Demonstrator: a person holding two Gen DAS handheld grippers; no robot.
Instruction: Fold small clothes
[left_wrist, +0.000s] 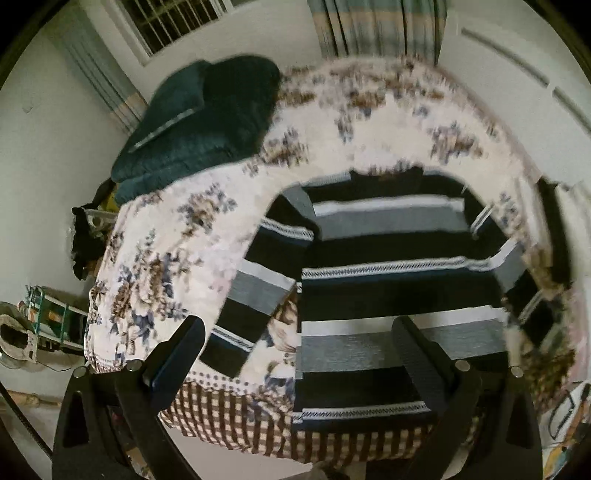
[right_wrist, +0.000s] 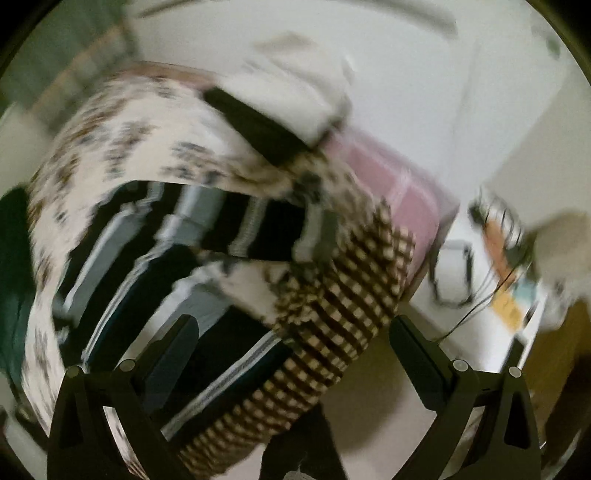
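A small sweater (left_wrist: 380, 254) with black, grey and white stripes lies flat on a bed with a floral sheet (left_wrist: 177, 236), both sleeves spread out to its sides. My left gripper (left_wrist: 299, 332) is open and empty, hovering over the sweater's bottom hem near the bed's front edge. In the blurred right wrist view the sweater (right_wrist: 147, 251) lies to the left with one sleeve (right_wrist: 258, 232) stretched right. My right gripper (right_wrist: 295, 332) is open and empty, above the bed's corner beside the hem.
A dark teal folded blanket (left_wrist: 199, 118) lies at the bed's far left. A checked bed skirt (left_wrist: 240, 424) hangs along the front edge (right_wrist: 332, 314). A black flat object (right_wrist: 255, 125) and a pink cover (right_wrist: 399, 192) lie at the far right. A white table with clutter (right_wrist: 491, 266) stands right.
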